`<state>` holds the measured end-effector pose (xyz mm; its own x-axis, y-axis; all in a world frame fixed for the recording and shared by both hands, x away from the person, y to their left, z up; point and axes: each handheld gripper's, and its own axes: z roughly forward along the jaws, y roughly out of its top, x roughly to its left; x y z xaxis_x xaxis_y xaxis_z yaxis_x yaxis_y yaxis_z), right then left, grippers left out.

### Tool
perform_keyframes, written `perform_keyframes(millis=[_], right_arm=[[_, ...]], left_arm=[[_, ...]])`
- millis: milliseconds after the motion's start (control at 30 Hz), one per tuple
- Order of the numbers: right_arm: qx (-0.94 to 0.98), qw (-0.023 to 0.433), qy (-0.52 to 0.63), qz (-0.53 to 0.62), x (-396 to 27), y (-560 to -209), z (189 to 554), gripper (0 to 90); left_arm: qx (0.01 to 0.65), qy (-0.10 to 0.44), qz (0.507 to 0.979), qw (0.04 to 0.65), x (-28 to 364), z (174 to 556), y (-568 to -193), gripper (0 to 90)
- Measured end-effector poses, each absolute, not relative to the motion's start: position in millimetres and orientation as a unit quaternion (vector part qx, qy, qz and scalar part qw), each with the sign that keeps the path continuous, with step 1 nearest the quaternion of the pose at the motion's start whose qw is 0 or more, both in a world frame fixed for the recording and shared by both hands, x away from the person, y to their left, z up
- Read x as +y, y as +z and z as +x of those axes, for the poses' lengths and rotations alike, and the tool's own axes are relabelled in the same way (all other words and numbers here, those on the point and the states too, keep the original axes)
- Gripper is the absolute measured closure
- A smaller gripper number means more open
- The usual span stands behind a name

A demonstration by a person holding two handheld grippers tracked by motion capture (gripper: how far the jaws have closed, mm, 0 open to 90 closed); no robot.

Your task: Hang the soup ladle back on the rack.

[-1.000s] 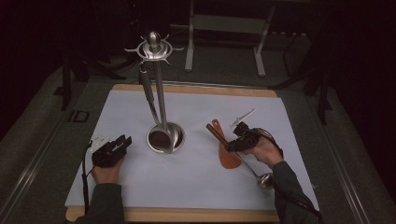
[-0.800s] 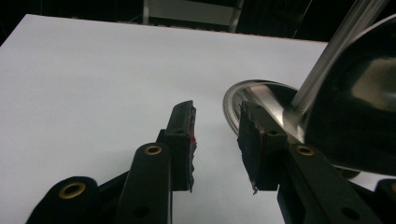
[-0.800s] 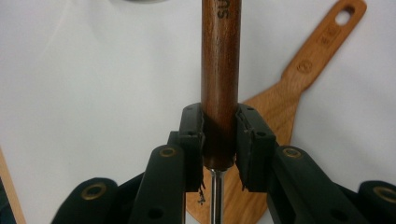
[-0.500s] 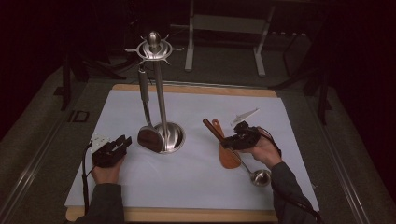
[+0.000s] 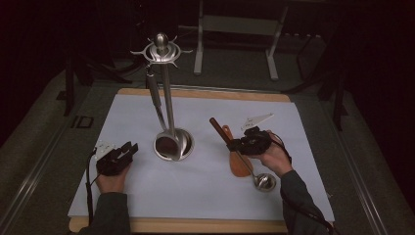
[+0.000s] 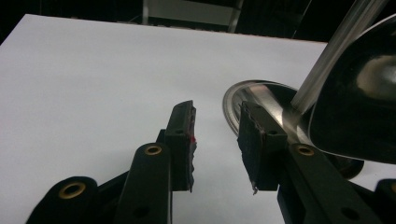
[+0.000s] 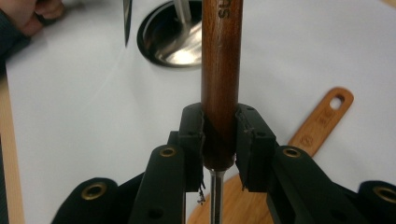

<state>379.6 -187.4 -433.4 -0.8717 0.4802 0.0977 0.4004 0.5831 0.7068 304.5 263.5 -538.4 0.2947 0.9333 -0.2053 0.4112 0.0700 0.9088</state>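
right hand-held gripper (image 7: 219,149) clamps the ladle's wooden handle (image 7: 221,70), hiding its lower end; left hand-held gripper (image 6: 215,140) gapes.

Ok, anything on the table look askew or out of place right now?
One thing: the ladle hanging from the stand slants off vertical, its bowl over the base, as if swinging. The wooden spatula lies flat on the mat. The right tongs grip a wooden-handled utensil. No spills or damage.
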Motion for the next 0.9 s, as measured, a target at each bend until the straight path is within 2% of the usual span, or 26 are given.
perform_keyframes(millis=[333, 900], right_arm=[[0.878, 0.077, 0.411, 0.23, -178, -420, 372, 74.3], [0.871, 0.08, 0.439, 0.205, -169, -405, 362, 74.4]], left_arm=[[0.534, 0.26, 0.63, 0.501, 263, 304, -538, 66.2], [0.534, 0.261, 0.63, 0.501, 264, 305, -539, 66.2]])
